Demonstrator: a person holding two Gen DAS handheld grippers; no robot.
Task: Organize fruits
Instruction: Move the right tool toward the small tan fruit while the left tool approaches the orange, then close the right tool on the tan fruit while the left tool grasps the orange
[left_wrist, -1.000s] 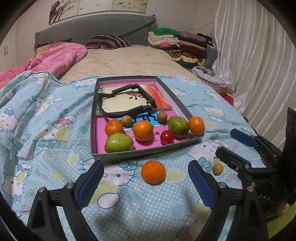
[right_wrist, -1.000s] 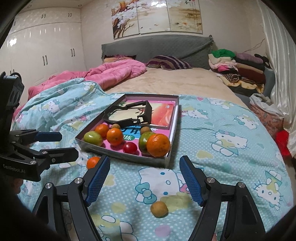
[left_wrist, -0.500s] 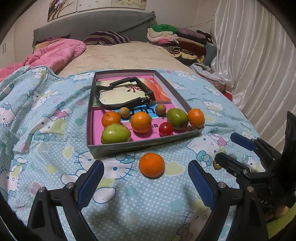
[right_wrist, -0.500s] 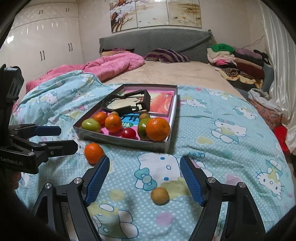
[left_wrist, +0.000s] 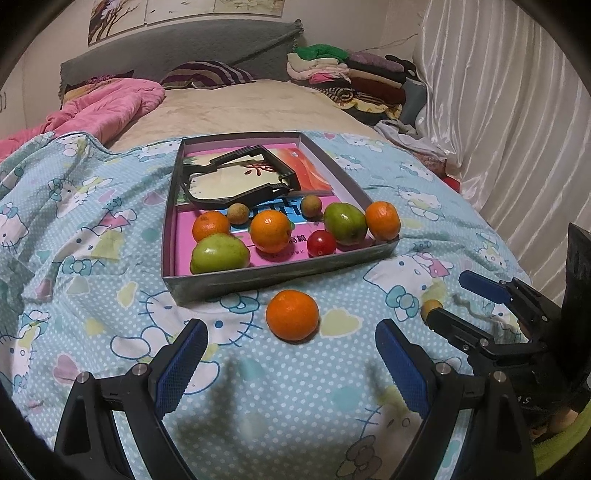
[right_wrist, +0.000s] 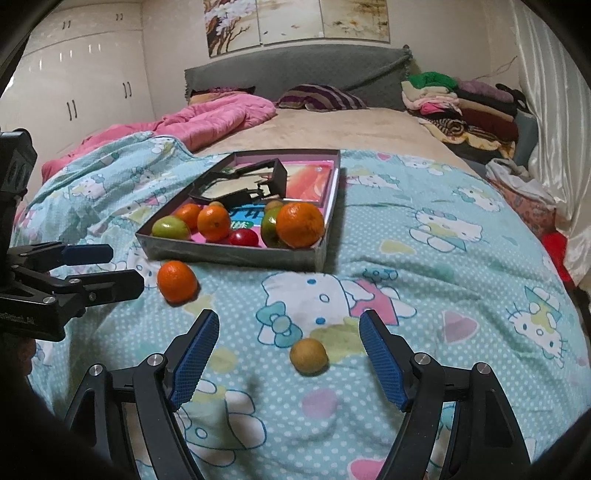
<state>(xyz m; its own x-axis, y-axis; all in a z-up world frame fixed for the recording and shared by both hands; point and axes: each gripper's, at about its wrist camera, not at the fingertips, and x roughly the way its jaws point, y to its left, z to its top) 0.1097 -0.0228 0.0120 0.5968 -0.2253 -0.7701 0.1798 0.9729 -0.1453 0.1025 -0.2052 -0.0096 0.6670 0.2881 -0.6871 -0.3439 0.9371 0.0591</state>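
I have both grippers low over the bed's near end with their jaws spread wide and nothing between the pads: the left gripper (left_wrist: 291, 363) frames a loose orange (left_wrist: 292, 314) lying on the blue cartoon-cat blanket (left_wrist: 92, 258), just outside the near wall of the box, and the right gripper (right_wrist: 288, 363) has a small brown fruit (right_wrist: 308, 356) lying on the blanket just ahead of its gap, toward the right finger. Neither fruit touches a pad. Beyond them sits the shallow grey box (left_wrist: 280, 275), its long axis running from me toward the headboard. Along its near end I count two green fruits (left_wrist: 219, 254), three oranges (left_wrist: 270, 231), a red tomato (left_wrist: 321, 243) and two more small brown fruits (left_wrist: 238, 213); the orange in the near right corner (left_wrist: 383, 220) sits against the wall. Farther back in the box a black plastic frame (left_wrist: 236, 181) lies on printed pink and orange sheets. Past the box the blanket ends on a beige sheet (left_wrist: 236, 107), with a pink quilt (left_wrist: 107, 107) at the left edge, a striped pillow (left_wrist: 207, 74) by the grey headboard (left_wrist: 177, 44), folded clothes (left_wrist: 351, 77) piled at the far right corner, a pale curtain (left_wrist: 517, 110) along the right side and white wardrobes (right_wrist: 74, 74) on the left wall.
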